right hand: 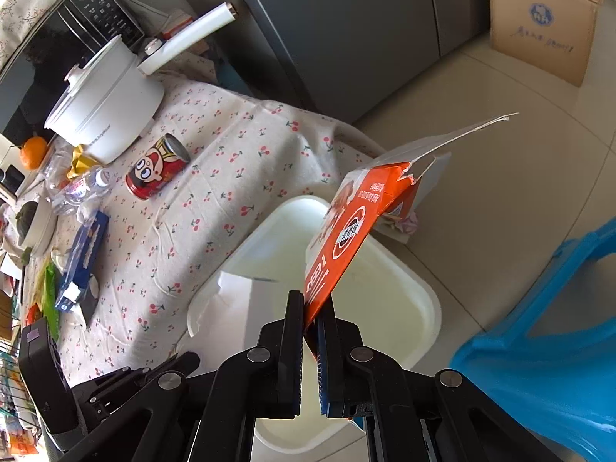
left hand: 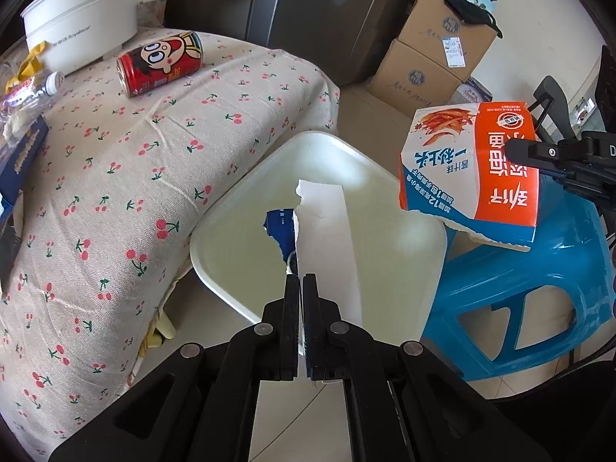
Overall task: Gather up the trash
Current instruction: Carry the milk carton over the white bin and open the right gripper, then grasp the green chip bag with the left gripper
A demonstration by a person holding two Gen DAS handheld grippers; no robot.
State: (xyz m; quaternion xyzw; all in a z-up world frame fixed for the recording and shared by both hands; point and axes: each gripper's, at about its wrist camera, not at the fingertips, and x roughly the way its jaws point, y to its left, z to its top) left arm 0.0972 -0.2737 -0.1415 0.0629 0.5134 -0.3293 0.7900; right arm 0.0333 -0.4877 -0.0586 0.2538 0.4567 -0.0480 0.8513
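While the white bin [left hand: 404,254] beside the cherry-print table [left hand: 127,177] looks empty, both pieces are poised above it: the right gripper [right hand: 312,300] clamps the torn orange snack box [right hand: 346,238], the left gripper [left hand: 301,281] pinches a white cardboard strip [left hand: 327,238]. Neither is dropped yet, and the red can [left hand: 161,63] and crushed plastic bottle [left hand: 34,90] remain on the table.

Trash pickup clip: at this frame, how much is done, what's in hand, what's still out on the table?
Nothing visible inside the white bin yet. In hand: the left gripper is shut on a torn cardboard strip, and the right gripper is shut on the orange snack box, both held over the bin. Left: the red can, a plastic bottle and a blue carton on the tablecloth.
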